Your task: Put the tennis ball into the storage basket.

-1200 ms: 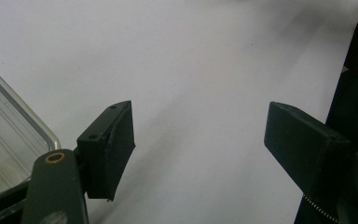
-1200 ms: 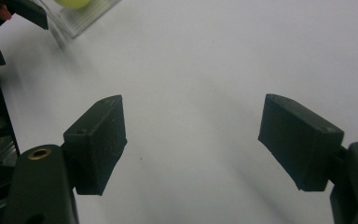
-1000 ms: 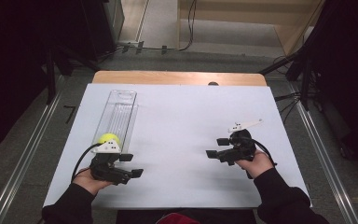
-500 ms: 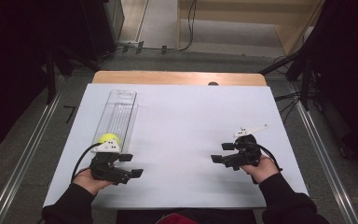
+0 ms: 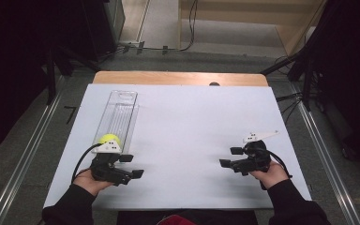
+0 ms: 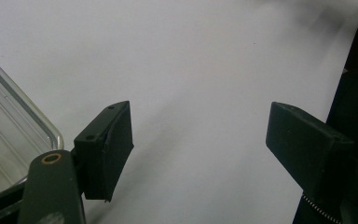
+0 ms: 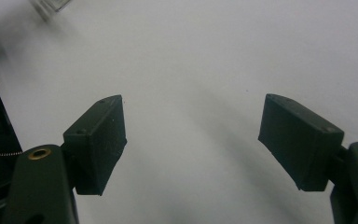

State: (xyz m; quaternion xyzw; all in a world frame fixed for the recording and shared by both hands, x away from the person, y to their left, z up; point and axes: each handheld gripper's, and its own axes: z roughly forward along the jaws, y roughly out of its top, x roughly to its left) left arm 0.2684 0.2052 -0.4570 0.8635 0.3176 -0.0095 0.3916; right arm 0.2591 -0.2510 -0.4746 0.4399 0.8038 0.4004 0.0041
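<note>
At the left of the high view a long clear tube [image 5: 117,117] lies on the white table [image 5: 192,122], running from upper left down toward the person. A yellow-green ball [image 5: 108,139] sits inside its near end. Just below it, at lower left, the left gripper [image 5: 130,166] rests low over the table with its jaws apart and nothing between them. It has not moved over the last second. In the left gripper view the tube's clear rim [image 6: 14,140] shows at the left edge, just beside the left jaw.

The middle of the table is bare.

At lower right, the right gripper [image 5: 230,157] has drawn back toward the bottom edge of the frame and a little to the right since a second ago. Its jaws also stand apart, over bare table in the right gripper view [image 7: 191,140]. My reading is that both hands are settling into a rest pose, so work on the ball and tube is either not begun or already finished.
</note>
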